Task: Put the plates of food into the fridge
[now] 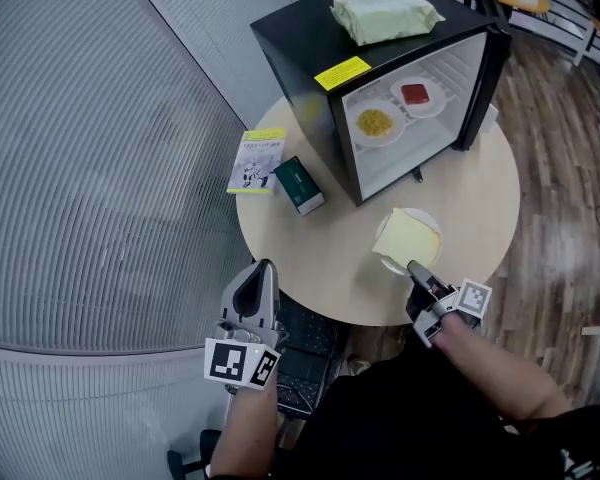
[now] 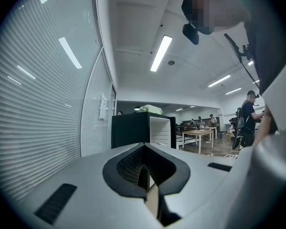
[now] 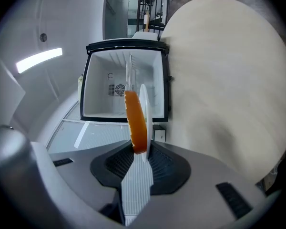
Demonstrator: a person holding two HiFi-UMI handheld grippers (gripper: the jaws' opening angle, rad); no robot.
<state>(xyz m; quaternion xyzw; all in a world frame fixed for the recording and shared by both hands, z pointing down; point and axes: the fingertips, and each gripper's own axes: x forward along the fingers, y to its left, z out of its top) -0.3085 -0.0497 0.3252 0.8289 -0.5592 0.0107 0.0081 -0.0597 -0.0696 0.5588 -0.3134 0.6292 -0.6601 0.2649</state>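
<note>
Your left gripper (image 1: 261, 271), at lower left, has its jaws pressed together, empty. At upper centre the open fridge (image 1: 300, 38) holds two plates of food (image 1: 398, 128). Your right gripper (image 1: 418, 271), at lower right, pinches the rim of a third plate (image 1: 436, 233) at the near edge of the table (image 1: 310, 253).

1. Round pale-wood table (image 1: 480, 208).
2. 12 o'clock: black mini fridge (image 1: 310, 38), open.
3. 9 o'clock: booklet (image 1: 256, 161) at the rim, green box (image 1: 299, 185) just beside it.
4. 5 o'clock: plate (image 1: 395, 265) of yellow food, seemingly resting.
</note>
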